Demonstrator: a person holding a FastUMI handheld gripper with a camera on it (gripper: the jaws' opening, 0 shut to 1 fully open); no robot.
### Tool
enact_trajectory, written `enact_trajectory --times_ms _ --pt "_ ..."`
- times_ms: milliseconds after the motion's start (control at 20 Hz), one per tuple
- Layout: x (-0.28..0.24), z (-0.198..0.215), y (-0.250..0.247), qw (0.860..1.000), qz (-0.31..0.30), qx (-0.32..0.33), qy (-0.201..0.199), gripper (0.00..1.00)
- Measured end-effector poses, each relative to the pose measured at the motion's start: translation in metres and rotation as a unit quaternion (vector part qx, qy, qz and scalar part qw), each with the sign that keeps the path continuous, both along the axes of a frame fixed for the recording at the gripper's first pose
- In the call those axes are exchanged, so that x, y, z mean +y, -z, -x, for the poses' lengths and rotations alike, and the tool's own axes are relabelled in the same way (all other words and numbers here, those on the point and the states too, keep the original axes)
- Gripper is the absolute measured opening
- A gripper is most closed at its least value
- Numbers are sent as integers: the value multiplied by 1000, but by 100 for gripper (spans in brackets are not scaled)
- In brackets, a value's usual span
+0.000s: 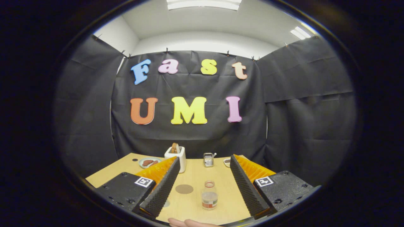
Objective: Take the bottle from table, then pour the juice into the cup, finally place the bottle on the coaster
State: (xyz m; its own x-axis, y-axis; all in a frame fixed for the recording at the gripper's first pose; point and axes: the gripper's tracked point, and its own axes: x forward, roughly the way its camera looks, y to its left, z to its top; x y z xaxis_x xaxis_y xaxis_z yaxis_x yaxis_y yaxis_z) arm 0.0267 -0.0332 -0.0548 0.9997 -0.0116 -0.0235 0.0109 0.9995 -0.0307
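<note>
Black cloth walls back a wooden table (195,176). Low in the frame the gripper (204,176) points level across it, fingers spread wide and holding nothing. Between them, lower centre, the bottle (209,196) stands upright, cap up. A coaster (184,189) lies just left of it.

The table (195,173) is pale wood with a light grain. On it lies a round brown coaster (184,189). Just right of that stands a clear bottle (209,195) with a reddish band near its base and a reddish cap. Farther off, a white toaster (176,157) holds brown toast. Left of it, a pale green plate (148,162) carries reddish-brown pieces. A small silvery metal container (208,159) stands far right of the toaster.
</note>
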Motion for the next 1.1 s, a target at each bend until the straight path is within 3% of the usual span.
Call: enact_trajectory --times_ms 1100 --pt "-35 -56 165 999 18 29 -11 100"
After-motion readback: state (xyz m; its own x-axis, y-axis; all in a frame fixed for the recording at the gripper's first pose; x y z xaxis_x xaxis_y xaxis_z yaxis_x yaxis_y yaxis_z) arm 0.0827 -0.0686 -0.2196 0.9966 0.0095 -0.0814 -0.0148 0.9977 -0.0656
